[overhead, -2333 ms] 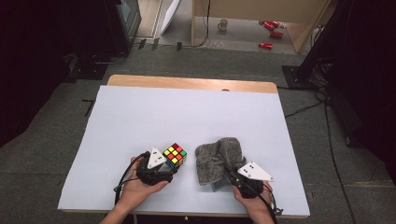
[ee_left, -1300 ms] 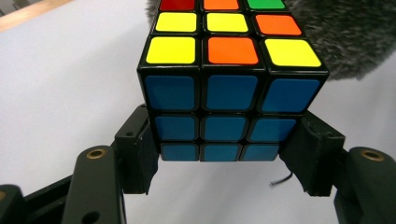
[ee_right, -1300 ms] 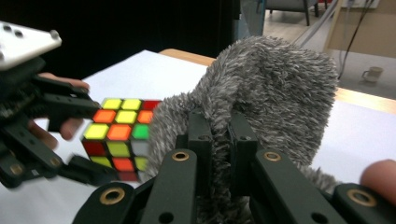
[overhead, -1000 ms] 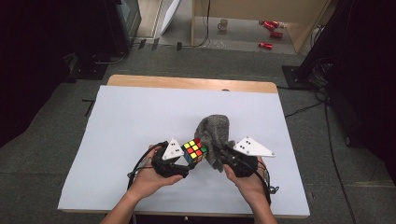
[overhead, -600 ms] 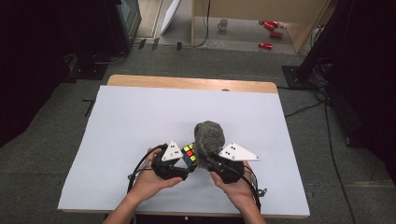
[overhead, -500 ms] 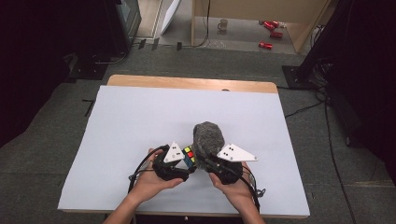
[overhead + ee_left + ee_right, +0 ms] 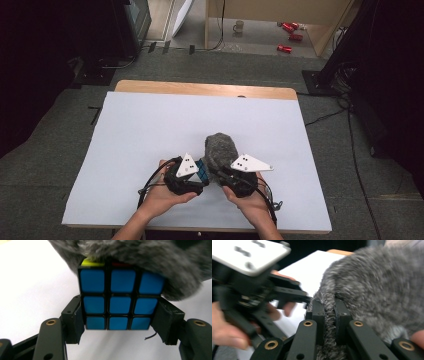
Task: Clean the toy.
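Note:
A Rubik's cube (image 7: 119,301) with a blue face toward the camera sits between the pads of my left gripper (image 7: 119,322), which is shut on its sides. In the high view the cube (image 7: 202,170) peeks out beside the left gripper (image 7: 196,176), near the table's front edge. A grey fuzzy cloth (image 7: 220,150) drapes over the cube's top and far side (image 7: 140,262). My right gripper (image 7: 329,315) is shut on a fold of that cloth (image 7: 377,287), and it sits just right of the left gripper (image 7: 220,174).
A white sheet (image 7: 150,130) covers the wooden table (image 7: 200,89). On the floor beyond the table lie a mug (image 7: 239,26) and red cans (image 7: 290,31). Black cables trail from both grippers near the front edge.
My right gripper has carried the grey cloth leftward and down over the cube, hiding most of its coloured top. The left gripper has held the cube in place.

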A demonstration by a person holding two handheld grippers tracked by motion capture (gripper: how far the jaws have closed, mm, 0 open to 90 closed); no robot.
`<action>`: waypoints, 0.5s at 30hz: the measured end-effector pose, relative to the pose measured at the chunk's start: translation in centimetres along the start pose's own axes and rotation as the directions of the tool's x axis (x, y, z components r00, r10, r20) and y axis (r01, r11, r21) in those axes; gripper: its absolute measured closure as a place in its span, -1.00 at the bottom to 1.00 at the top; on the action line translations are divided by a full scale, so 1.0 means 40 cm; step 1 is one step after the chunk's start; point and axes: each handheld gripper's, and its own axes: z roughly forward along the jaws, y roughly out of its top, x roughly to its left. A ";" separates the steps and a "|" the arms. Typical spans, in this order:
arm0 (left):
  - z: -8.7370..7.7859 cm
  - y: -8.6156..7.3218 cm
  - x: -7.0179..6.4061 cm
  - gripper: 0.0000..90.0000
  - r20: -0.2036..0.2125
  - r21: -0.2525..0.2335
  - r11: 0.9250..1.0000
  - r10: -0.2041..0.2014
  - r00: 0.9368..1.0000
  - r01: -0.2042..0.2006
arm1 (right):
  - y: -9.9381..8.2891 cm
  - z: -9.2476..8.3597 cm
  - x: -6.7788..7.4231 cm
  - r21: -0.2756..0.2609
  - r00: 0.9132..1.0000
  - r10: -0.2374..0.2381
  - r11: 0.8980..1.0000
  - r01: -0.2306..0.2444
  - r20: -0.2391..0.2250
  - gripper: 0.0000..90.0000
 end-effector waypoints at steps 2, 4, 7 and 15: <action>-0.002 0.000 0.003 -0.22 0.009 -0.005 1.000 -0.006 1.000 0.006 | -0.003 -0.003 -0.014 0.002 1.000 0.024 1.000 -0.024 0.010 0.85; 0.004 -0.004 0.006 -0.22 0.018 0.002 1.000 -0.013 1.000 0.012 | -0.008 -0.004 -0.024 0.000 0.999 0.034 0.999 -0.034 0.009 0.85; 0.015 -0.011 0.005 -0.22 0.017 0.018 1.000 -0.014 1.000 0.014 | -0.016 0.005 -0.022 0.013 1.000 0.028 1.000 -0.029 0.011 0.85; 0.001 -0.006 -0.002 -0.22 0.010 -0.012 1.000 0.017 1.000 -0.017 | -0.003 -0.004 -0.002 -0.013 0.999 0.015 1.000 -0.016 -0.033 0.85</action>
